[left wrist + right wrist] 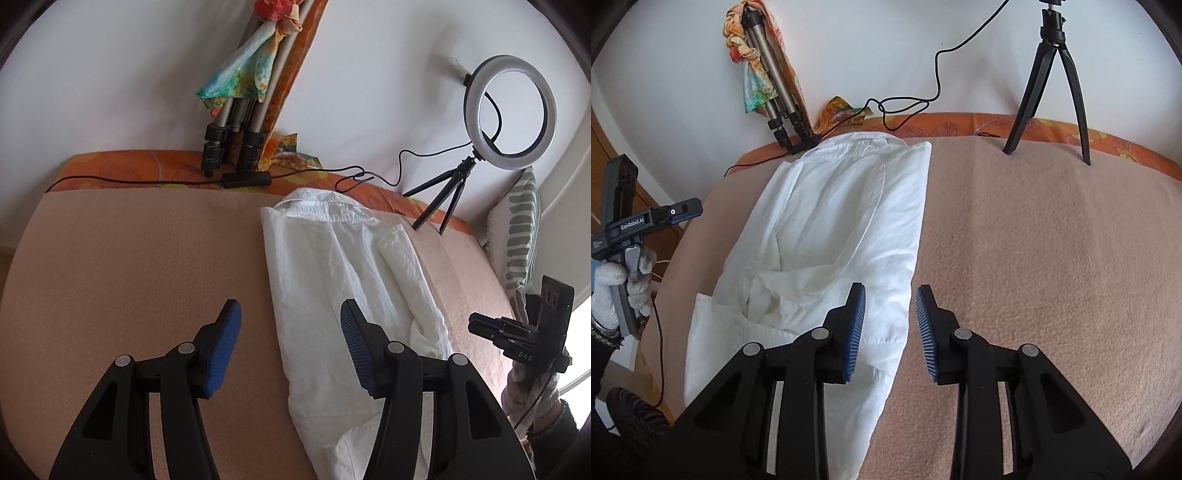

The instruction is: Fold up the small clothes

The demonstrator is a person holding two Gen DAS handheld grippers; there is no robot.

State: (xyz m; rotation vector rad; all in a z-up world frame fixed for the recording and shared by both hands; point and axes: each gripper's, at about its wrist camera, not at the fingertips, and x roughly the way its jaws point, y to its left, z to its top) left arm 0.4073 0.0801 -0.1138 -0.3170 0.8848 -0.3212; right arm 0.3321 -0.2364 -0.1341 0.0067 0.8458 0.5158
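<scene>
Two wrist views of one white shirt (332,280) on a peach blanket (147,258). From my left gripper (291,343) I see a ring light (511,110) on its small tripod (443,199) at the far right corner; my right view crops the lamp and shows only the tripod legs (1052,92). Each view catches the other tool at its margin: my right gripper (890,328) appears in a gloved hand (532,391) at the left view's right border, and the right view shows the other gloved hand (617,291) on the left tool's grip. Folded tripod legs wrapped in a coloured scarf (240,70) lean on the wall at the far edge, where a black cable (147,181) runs along an orange patterned strip (122,162).

Bare blanket lies broad to the shirt's left and right. The shirt is folded into a long, creased strip, collar at the far edge, hem at the near edge.

My left jaws stand wide apart, empty, above the shirt's left border. My right jaws stand partly open, empty, over its right border.
</scene>
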